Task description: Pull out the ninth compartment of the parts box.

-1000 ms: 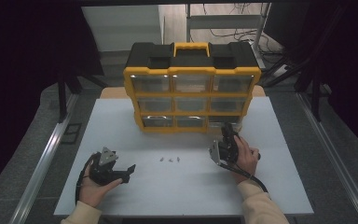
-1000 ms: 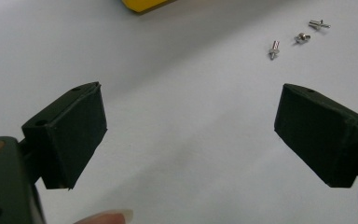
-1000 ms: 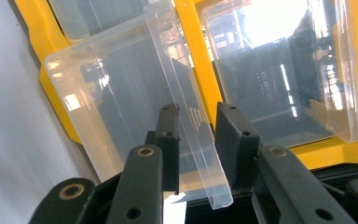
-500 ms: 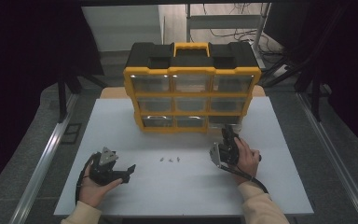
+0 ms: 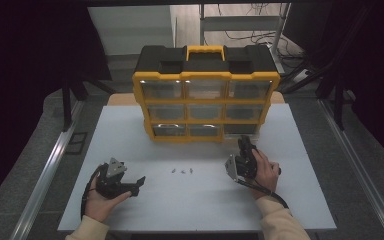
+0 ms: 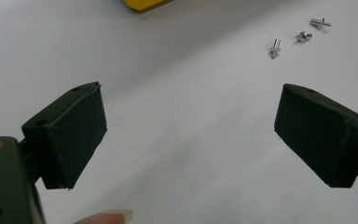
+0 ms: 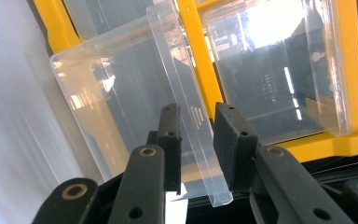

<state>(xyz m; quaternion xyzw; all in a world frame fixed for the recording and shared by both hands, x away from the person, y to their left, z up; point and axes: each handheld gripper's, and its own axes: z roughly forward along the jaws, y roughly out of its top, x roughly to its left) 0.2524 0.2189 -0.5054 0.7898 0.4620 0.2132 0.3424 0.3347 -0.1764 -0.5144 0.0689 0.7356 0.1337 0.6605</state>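
Cream sleeves (image 5: 281, 226), black grippers with blocky screw-holed jaws, grey three-cornered plates (image 5: 114, 167), trailing black cables (image 5: 265, 189).

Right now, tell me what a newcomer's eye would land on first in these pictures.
The yellow and black drawer cabinet at the back of the white table stands out first. Next, the right tool has its jaws on either side of a clear drawer's front lip at the cabinet's bottom right. Three small silver screws lie mid-table, ahead of the open left tool.
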